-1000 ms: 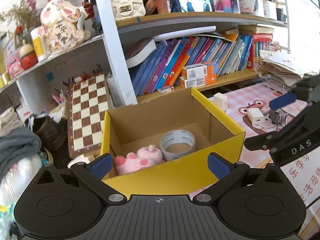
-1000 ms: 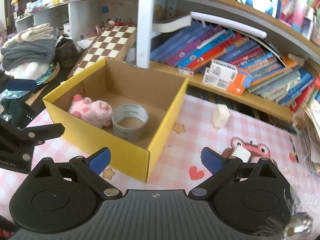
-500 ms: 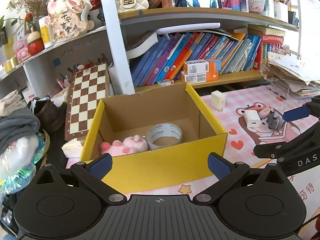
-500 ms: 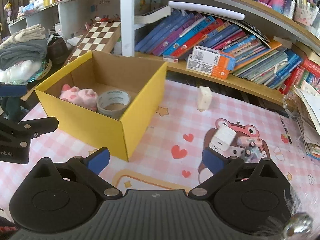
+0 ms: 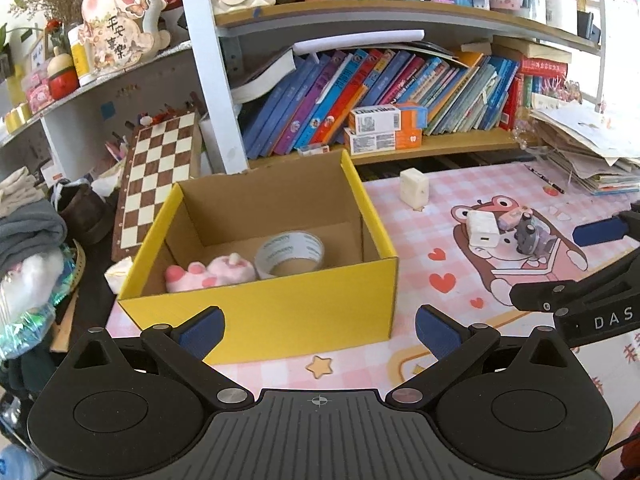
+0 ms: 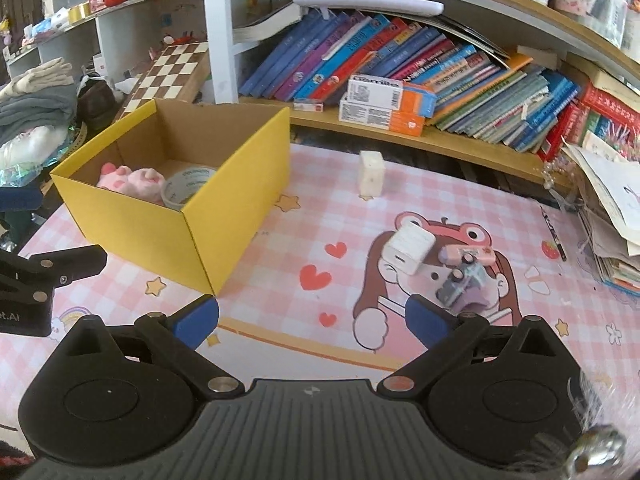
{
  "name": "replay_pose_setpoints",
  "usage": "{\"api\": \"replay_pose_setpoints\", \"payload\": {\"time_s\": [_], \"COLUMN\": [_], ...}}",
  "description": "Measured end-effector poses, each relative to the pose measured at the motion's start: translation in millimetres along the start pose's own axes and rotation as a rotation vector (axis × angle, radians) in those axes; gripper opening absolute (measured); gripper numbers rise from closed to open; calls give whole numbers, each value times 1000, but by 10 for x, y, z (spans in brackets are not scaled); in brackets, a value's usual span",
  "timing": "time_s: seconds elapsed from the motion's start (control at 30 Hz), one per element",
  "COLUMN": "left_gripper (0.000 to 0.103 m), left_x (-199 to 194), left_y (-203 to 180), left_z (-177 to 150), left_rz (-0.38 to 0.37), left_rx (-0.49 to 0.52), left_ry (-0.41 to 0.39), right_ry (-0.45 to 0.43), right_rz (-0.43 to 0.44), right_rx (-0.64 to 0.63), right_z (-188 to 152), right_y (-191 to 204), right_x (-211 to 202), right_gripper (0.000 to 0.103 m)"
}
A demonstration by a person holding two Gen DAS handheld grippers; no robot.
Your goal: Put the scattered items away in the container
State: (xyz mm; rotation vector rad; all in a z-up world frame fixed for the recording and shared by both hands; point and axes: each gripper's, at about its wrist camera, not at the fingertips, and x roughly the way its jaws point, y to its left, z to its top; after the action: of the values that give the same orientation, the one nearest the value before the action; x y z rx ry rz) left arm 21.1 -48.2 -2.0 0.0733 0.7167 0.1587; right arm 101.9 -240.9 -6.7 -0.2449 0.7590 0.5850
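Observation:
A yellow cardboard box stands on the pink checked mat. Inside lie a pink plush toy and a roll of tape. On the mat lie a white charger, a small purple-grey toy, a pink item behind it, and a white block standing farther back. My left gripper is open and empty before the box. My right gripper is open and empty, just short of the charger and toy.
A bookshelf with leaning books and orange-white boxes runs along the back. A chessboard leans left of the box. Folded clothes pile at the left. Stacked papers sit at the right edge.
Both grippers have drawn back from the box. The right gripper has swung right, bringing the charger and purple toy closer. Both stay open and empty.

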Motion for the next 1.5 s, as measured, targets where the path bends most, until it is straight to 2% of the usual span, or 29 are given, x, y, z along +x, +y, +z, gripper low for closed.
{"api": "replay_pose_setpoints", "payload": {"time_s": [0.13, 0.7, 0.9, 1.2, 1.5], "left_gripper": [103, 103, 103, 103, 103], "left_x": [-1, 14, 64, 170, 437], "left_y": [-124, -805, -999, -1309, -1405], "left_z": [4, 129, 207, 315, 471], "left_rz": [3, -27, -50, -79, -99], "left_rx": [5, 144, 190, 312, 334], "left_ry": [7, -18, -31, -64, -49], "right_ry": [9, 8, -3, -20, -25], "right_rz": [-4, -51, -59, -95, -127], "right_rx": [18, 109, 113, 141, 160], "right_z": [-81, -296, -303, -285, -249], "right_y": [-137, -761, -897, -1137, -1322], "right_x": [-28, -132, -126, -51, 93], "right_gripper": [101, 101, 101, 101, 101]}}
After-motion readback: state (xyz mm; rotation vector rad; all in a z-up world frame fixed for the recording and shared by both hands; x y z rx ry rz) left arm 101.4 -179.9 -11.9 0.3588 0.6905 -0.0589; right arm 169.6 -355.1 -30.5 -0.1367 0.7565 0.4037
